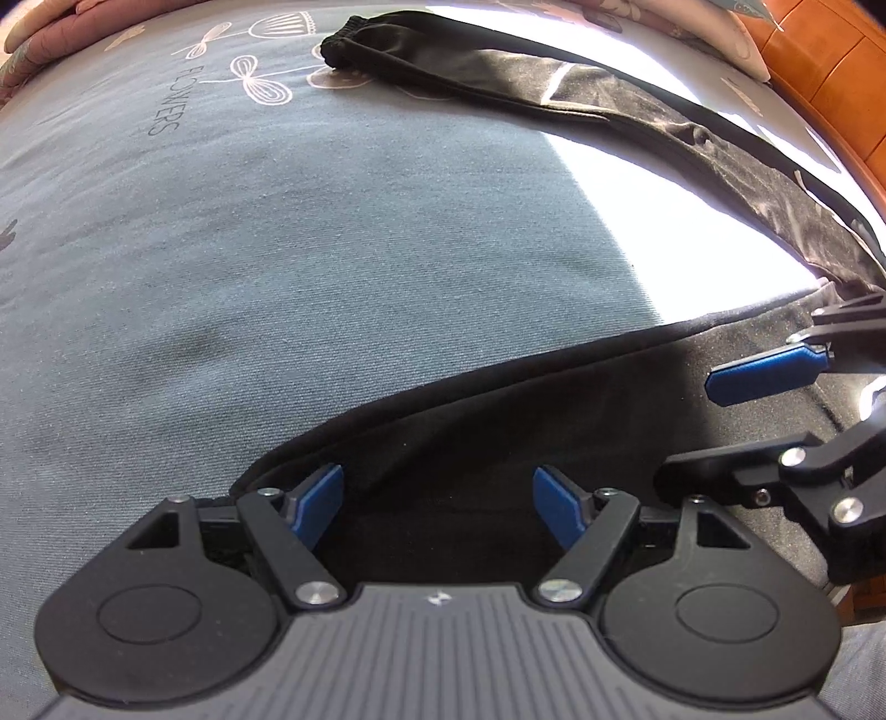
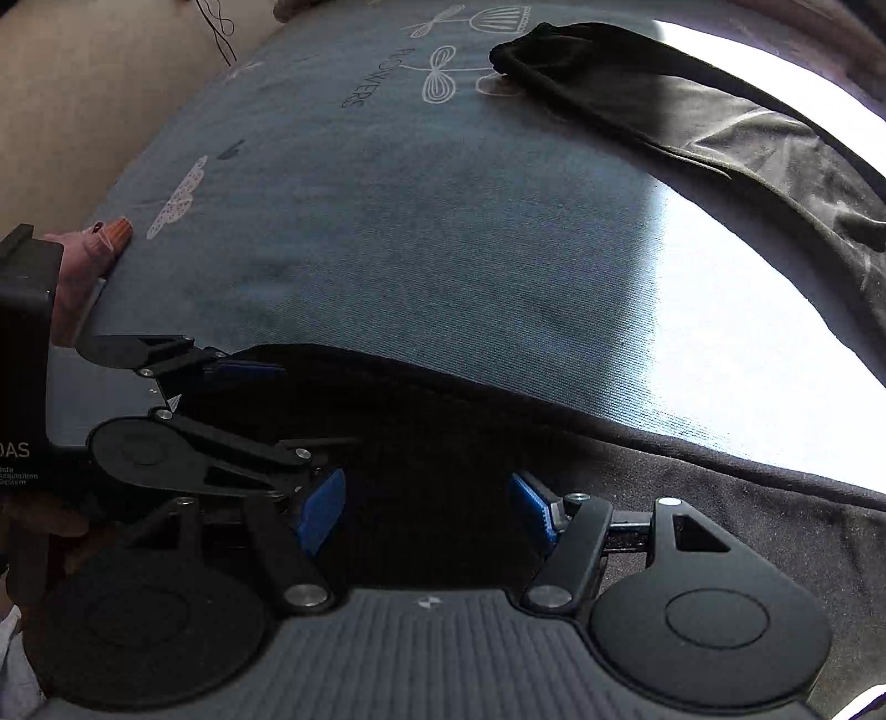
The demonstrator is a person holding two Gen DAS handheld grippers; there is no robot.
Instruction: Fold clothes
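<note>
Black trousers (image 1: pixel 498 432) lie on a grey-blue bed sheet (image 1: pixel 277 277). One leg runs far away to an elastic cuff (image 1: pixel 349 39), the same cuff (image 2: pixel 509 52) showing in the right wrist view. The other part of the trousers (image 2: pixel 443 421) lies right under both grippers. My left gripper (image 1: pixel 440 498) stands open over the near edge of the black cloth, its blue pads apart and not pressing on anything. My right gripper (image 2: pixel 426 498) is open over the same cloth. Each gripper shows in the other's view, the right gripper (image 1: pixel 720 426) at the right and the left gripper (image 2: pixel 277 410) at the left.
The sheet carries white flower prints (image 1: pixel 260 83). A bright sunlit patch (image 1: pixel 664 232) crosses the bed. Pillows (image 1: pixel 44 33) lie at the far end beside an orange wooden headboard (image 1: pixel 830 61). A person's fingers (image 2: pixel 111 235) hold the left gripper near the bed's edge.
</note>
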